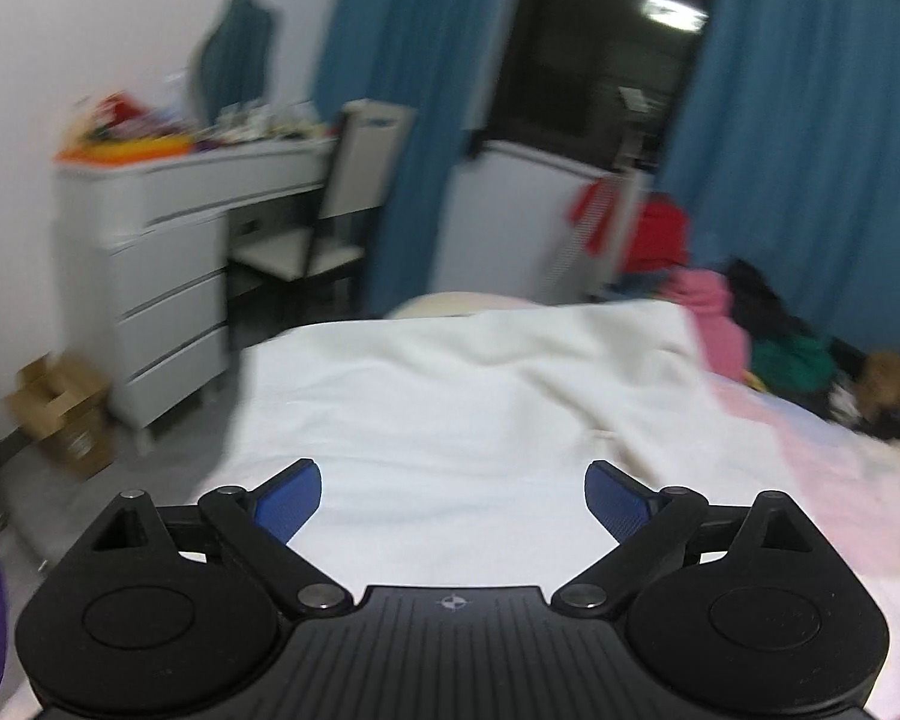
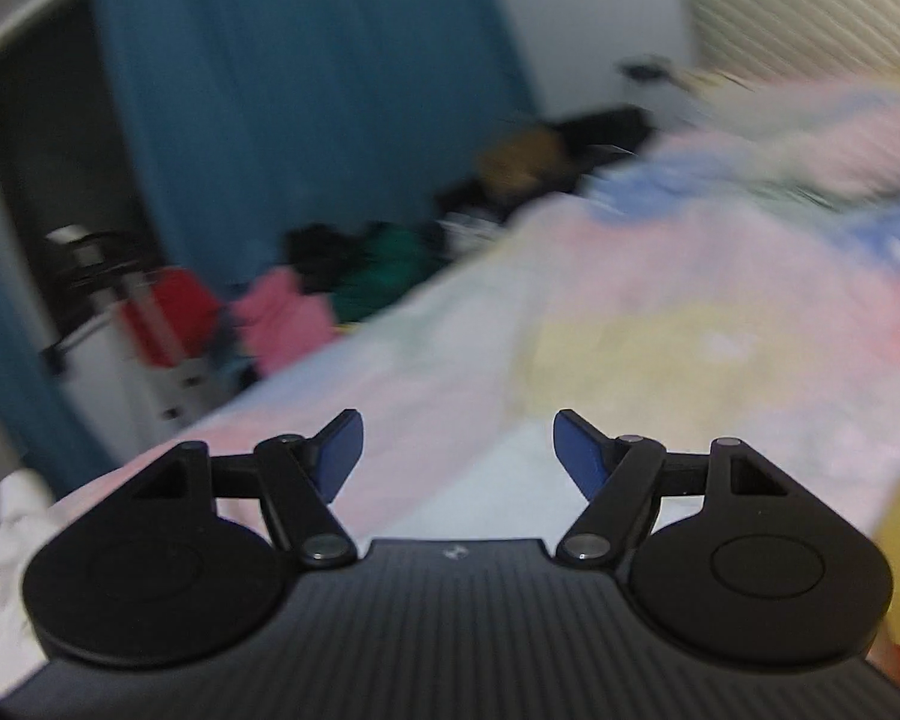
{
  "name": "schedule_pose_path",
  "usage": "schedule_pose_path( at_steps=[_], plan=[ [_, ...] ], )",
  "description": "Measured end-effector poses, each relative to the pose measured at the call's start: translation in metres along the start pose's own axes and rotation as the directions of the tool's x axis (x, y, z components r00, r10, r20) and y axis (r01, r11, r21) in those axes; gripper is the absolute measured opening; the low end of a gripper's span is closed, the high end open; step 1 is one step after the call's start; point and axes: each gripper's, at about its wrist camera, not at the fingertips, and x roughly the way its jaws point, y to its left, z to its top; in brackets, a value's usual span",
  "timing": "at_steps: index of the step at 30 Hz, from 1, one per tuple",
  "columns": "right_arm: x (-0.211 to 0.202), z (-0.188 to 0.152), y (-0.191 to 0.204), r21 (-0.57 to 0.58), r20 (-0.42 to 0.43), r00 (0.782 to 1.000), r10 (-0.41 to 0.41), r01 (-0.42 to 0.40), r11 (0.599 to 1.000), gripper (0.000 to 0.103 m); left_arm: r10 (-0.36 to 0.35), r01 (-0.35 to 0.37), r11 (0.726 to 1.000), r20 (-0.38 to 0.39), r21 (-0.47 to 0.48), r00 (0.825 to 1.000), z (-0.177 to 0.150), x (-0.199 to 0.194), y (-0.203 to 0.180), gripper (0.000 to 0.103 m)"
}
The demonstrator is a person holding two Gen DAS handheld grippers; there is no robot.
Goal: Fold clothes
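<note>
Left wrist view: the left gripper (image 1: 453, 495) was spread apart, empty, above the rumpled white cotton garment (image 1: 450, 396). The right gripper (image 2: 458, 450) was likewise parted over the pastel patterned bedspread (image 2: 690, 300).

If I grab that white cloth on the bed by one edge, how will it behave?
The white cloth will probably drape and sag, since it lies creased and limp. It looks thin, so likely light. Its near edge hangs over the bed corner, so a pull may slide it off.

No text, label, brand or number can be read in either view; the only sign is a small round crosshair emblem (image 1: 452, 602) on the gripper body at six o'clock, blurred to a pale smudge (image 2: 453, 552) in the right view.
</note>
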Motion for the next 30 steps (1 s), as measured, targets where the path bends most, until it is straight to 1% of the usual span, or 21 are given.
schedule_pose_path(
  at_steps=[3,5,8,11,13,16,18,20,22,24,27,30],
  plan=[
    [-0.007,-0.004,0.023,-0.086,0.015,0.997,0.081,-0.080,0.993,0.073,-0.072,0.071,0.994,0.014,0.078,0.997,-0.008,0.002,-0.045,0.097],
    [-0.012,-0.008,0.037,-0.133,0.024,0.992,0.127,-0.123,0.983,0.073,-0.115,0.111,0.986,0.018,0.126,0.993,-0.014,0.005,-0.073,0.097],
    [-0.016,-0.015,0.049,-0.182,0.003,0.976,0.218,-0.214,0.960,0.073,-0.178,0.172,0.967,0.014,0.186,0.984,-0.024,0.010,-0.111,0.098],
    [-0.017,-0.024,0.064,-0.227,-0.021,0.966,0.256,-0.254,0.940,0.072,-0.227,0.220,0.948,0.008,0.229,0.974,-0.035,0.017,-0.141,0.098],
    [-0.018,-0.032,0.077,-0.261,-0.047,0.959,0.279,-0.281,0.923,0.072,-0.241,0.228,0.937,0.016,0.265,0.970,-0.044,0.021,-0.157,0.099],
    [-0.013,-0.044,0.093,-0.282,-0.097,0.948,0.303,-0.318,0.905,0.072,-0.257,0.239,0.922,0.021,0.305,0.966,-0.062,0.031,-0.168,0.099],
    [-0.008,-0.054,0.099,-0.288,-0.134,0.942,0.308,-0.334,0.897,0.062,-0.264,0.246,0.913,0.010,0.325,0.965,-0.075,0.036,-0.173,0.099],
    [-0.002,-0.066,0.106,-0.289,-0.181,0.936,0.302,-0.344,0.894,0.059,-0.263,0.249,0.907,-0.005,0.341,0.965,-0.084,0.040,-0.173,0.099],
    [0.006,-0.076,0.114,-0.275,-0.229,0.927,0.296,-0.353,0.894,0.039,-0.260,0.248,0.904,-0.012,0.347,0.966,-0.089,0.045,-0.170,0.099],
    [0.023,-0.083,0.120,-0.220,-0.283,0.911,0.301,-0.367,0.904,0.033,-0.254,0.243,0.907,-0.013,0.345,0.967,-0.091,0.050,-0.166,0.099],
    [0.055,-0.093,0.127,-0.066,-0.349,0.872,0.344,-0.389,0.919,0.032,-0.251,0.245,0.927,-0.019,0.284,0.968,-0.088,0.061,-0.154,0.100],
    [0.090,-0.104,0.138,0.048,-0.398,0.846,0.355,-0.367,0.929,0.032,-0.258,0.257,0.938,-0.026,0.235,0.966,-0.084,0.075,-0.142,0.100]
  ],
)
